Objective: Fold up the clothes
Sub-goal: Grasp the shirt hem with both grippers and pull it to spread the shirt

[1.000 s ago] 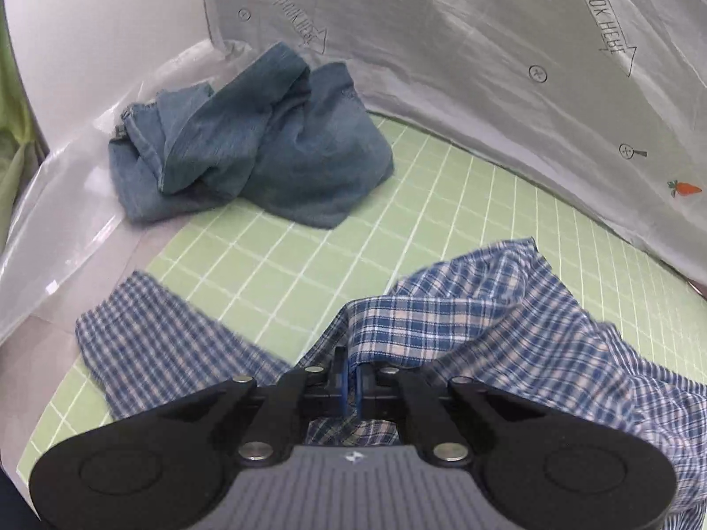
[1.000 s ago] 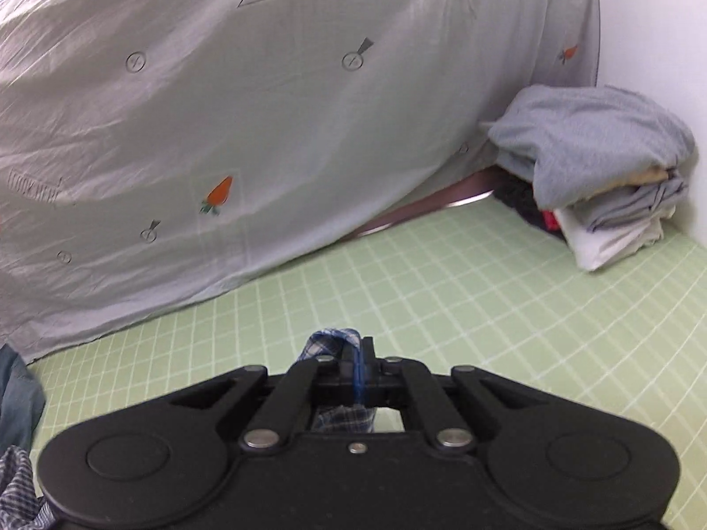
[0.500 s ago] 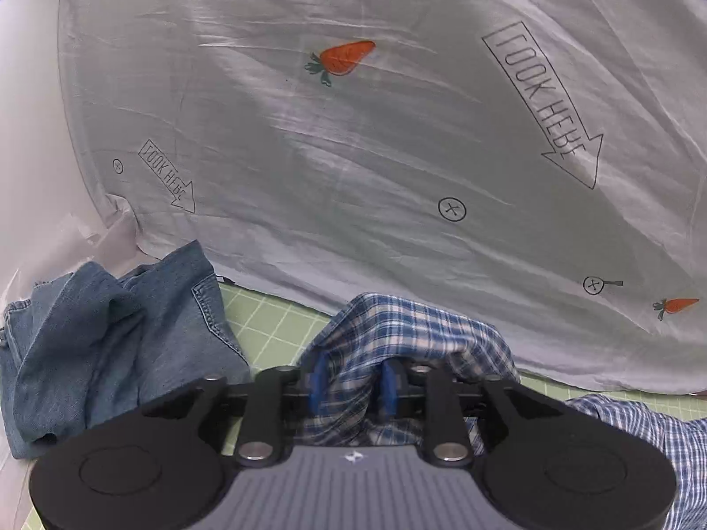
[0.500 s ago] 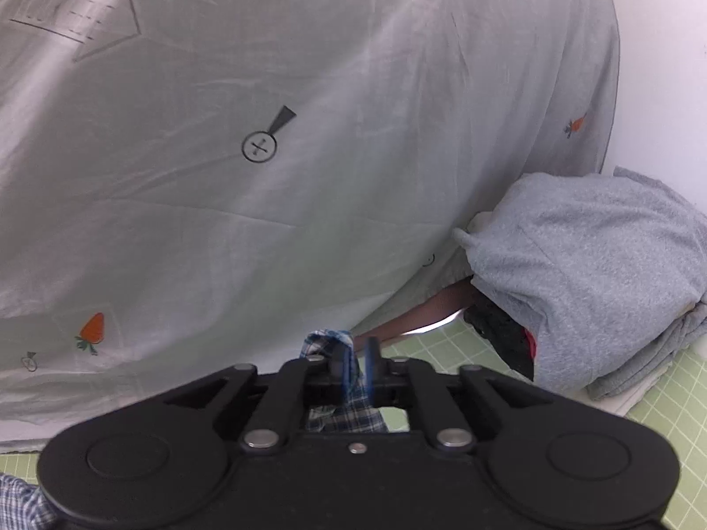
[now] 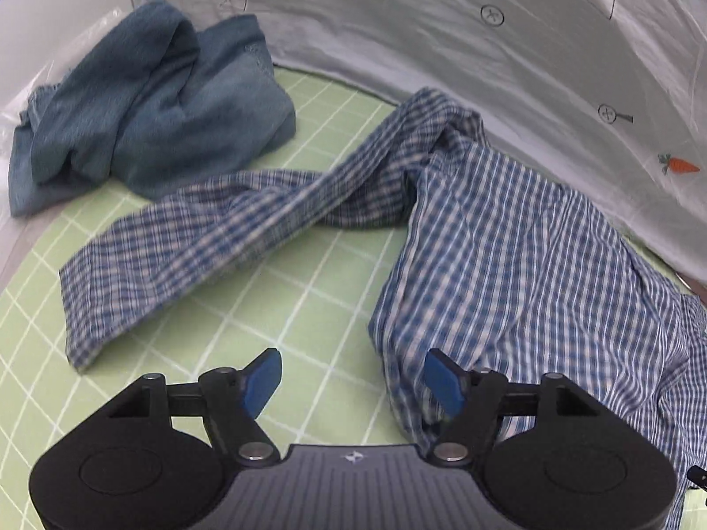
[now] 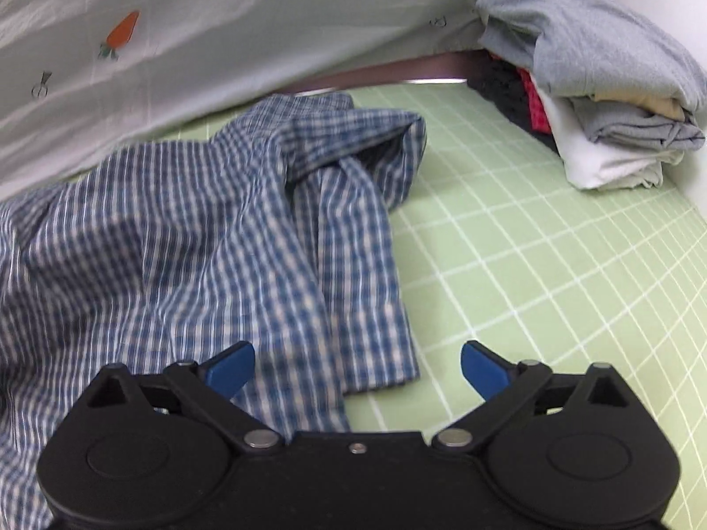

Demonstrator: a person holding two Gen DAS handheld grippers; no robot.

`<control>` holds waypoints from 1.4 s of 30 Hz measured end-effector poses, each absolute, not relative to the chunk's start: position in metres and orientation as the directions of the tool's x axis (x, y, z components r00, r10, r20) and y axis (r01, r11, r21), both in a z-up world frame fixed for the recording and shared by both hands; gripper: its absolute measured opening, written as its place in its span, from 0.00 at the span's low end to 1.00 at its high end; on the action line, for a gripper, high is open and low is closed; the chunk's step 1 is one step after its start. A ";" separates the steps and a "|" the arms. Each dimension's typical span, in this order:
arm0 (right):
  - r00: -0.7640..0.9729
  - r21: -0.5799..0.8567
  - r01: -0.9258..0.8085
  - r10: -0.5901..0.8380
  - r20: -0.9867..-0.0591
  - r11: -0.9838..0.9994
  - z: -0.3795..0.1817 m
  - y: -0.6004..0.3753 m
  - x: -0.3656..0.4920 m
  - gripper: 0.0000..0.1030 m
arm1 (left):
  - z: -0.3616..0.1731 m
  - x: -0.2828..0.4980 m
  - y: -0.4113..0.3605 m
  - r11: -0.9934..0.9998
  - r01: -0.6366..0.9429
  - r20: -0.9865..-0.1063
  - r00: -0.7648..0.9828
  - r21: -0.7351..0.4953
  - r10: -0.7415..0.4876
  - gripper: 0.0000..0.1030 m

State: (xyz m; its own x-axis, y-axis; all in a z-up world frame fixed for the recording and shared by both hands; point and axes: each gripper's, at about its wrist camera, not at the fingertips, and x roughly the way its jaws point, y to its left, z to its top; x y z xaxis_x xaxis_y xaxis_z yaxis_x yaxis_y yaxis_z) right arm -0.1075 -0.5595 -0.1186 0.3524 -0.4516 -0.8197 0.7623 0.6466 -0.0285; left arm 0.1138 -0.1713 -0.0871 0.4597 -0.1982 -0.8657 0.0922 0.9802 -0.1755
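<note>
A blue and white checked shirt (image 5: 508, 238) lies crumpled on the green grid mat (image 5: 309, 291). One sleeve (image 5: 212, 238) stretches out to the left. My left gripper (image 5: 353, 382) hangs open just above the mat, at the shirt's near left edge, with nothing between its blue pads. In the right wrist view the same shirt (image 6: 185, 238) covers the left half, with a sleeve cuff (image 6: 371, 349) reaching toward me. Over that cuff my right gripper (image 6: 358, 366) stands open and empty.
A rumpled pile of blue denim (image 5: 146, 97) sits at the mat's far left. A stack of folded clothes (image 6: 596, 84), grey on top, stands at the far right. A grey sheet printed with carrots (image 6: 176, 26) hangs along the back.
Both grippers were shut on the checked shirt and held it up toward the sheet. Now both have opened, the shirt has dropped onto the mat, and the views tilt down.
</note>
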 end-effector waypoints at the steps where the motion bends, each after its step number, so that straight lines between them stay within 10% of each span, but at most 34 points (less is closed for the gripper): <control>1: 0.348 -0.021 0.765 -0.440 -0.828 0.644 -0.121 -0.553 -0.111 0.98 | -0.091 0.110 -0.172 0.979 0.093 -0.872 0.446 -0.181 -0.203 0.70; 9: 0.327 0.018 0.755 -0.353 -0.877 0.655 -0.133 -0.518 -0.125 0.98 | -0.113 0.102 -0.199 0.969 0.167 -0.900 0.371 -0.180 -0.231 0.68; 14: 0.299 -0.007 0.752 -0.350 -0.888 0.659 -0.136 -0.510 -0.131 0.96 | -0.120 0.108 -0.204 0.962 0.161 -0.896 0.355 -0.222 -0.266 0.46; 16: 0.281 -0.016 0.766 -0.356 -0.891 0.643 -0.137 -0.511 -0.133 0.81 | -0.122 0.111 -0.204 0.954 0.158 -0.889 0.350 -0.255 -0.295 0.15; 19: 0.299 0.019 0.783 -0.350 -0.888 0.622 -0.136 -0.515 -0.140 0.67 | -0.118 0.111 -0.206 0.949 0.178 -0.883 0.356 -0.258 -0.307 0.07; 23: 0.356 0.029 0.742 -0.358 -0.863 0.669 -0.128 -0.513 -0.146 0.04 | -0.109 0.106 -0.202 0.944 0.197 -0.868 0.377 -0.266 -0.324 0.05; 42: 0.595 0.150 0.706 -0.465 -0.655 0.692 -0.009 -0.510 -0.236 0.01 | 0.030 0.011 -0.103 0.912 0.299 -0.733 0.547 -0.280 -0.404 0.04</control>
